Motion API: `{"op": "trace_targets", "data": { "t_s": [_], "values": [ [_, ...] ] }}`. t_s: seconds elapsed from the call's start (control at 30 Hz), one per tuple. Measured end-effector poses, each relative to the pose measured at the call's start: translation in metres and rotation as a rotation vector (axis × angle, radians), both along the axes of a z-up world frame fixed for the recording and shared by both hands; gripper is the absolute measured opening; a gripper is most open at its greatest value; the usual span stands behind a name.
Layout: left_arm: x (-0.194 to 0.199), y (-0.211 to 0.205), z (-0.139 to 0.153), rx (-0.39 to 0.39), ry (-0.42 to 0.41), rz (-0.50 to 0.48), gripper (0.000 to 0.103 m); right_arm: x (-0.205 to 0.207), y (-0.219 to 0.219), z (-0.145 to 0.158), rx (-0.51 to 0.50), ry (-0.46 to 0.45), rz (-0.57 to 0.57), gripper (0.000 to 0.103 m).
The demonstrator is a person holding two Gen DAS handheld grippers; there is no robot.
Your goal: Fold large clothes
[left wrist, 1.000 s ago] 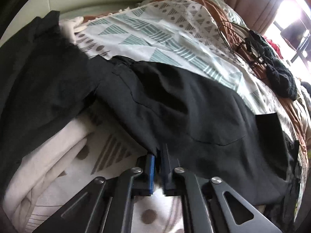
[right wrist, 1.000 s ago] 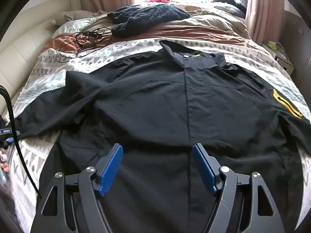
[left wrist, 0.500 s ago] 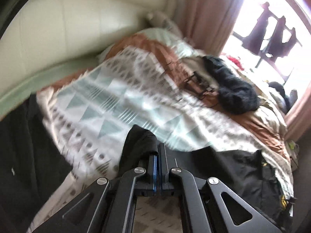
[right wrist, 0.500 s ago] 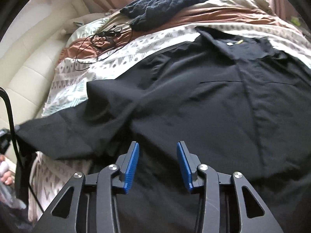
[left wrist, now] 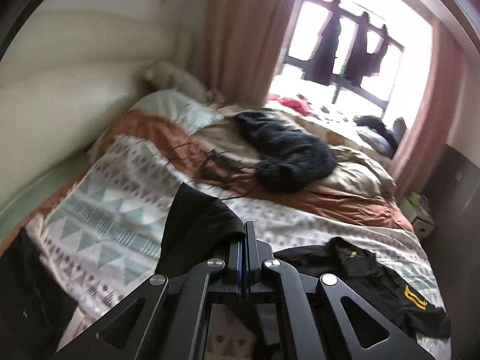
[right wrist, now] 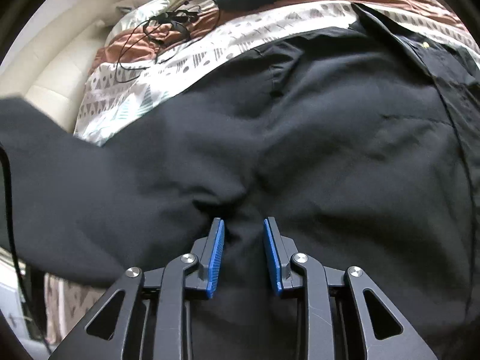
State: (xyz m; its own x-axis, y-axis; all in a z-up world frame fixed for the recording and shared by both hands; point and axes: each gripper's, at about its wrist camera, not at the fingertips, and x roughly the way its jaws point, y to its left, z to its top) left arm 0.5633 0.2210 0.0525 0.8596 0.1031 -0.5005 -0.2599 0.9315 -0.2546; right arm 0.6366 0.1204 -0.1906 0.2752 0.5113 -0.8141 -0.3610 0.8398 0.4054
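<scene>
Fingers of both grippers at a large black button-up shirt (right wrist: 345, 150) on a bed.

Left gripper (left wrist: 245, 234) is clenched on a lifted fold of the shirt; right gripper (right wrist: 243, 225) has just been closing, a bunched ridge of cloth between its blue pads (right wrist: 217, 255), not yet pinched. No writing is legible; a yellow emblem (left wrist: 415, 297) marks the right sleeve. Shirt lies across a geometric-patterned white quilt (left wrist: 120, 210); far off, pink curtains (left wrist: 240, 30) frame a bright window (left wrist: 360, 45).

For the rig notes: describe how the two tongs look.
Both tongs, left and right, are black metal linkages with silver rivets, triangular cut-outs in the outer arms and ribbed blue pads on the fingers. A thin black cable runs at the right view's edge.
</scene>
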Motion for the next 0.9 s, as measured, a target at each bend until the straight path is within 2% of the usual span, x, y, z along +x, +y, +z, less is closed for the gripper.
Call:
{"op": "trace_targets", "data": {
  "t_s": [0.03,0.1,0.3,0.67,0.9],
  "values": [
    [0.003,-0.009,0.004,0.009,-0.005,-0.019,0.0,-0.003,-0.008,0.004,-0.002,-0.003,-0.005,0.03],
    [0.008,-0.03,0.012,0.015,-0.015,-0.063,0.0,-0.012,-0.03,0.014,-0.019,-0.031,-0.033,0.044],
    [0.023,-0.088,0.028,0.032,-0.042,-0.174,0.0,-0.041,-0.12,0.042,-0.01,-0.075,-0.185,0.061],
    [0.063,-0.208,0.028,0.02,-0.019,-0.371,0.0,-0.088,-0.293,0.081,0.046,-0.144,-0.426,0.061],
    [0.091,-0.286,0.0,0.008,0.057,-0.492,0.0,-0.107,-0.373,0.076,0.016,-0.14,-0.543,0.061]
  ]
}}
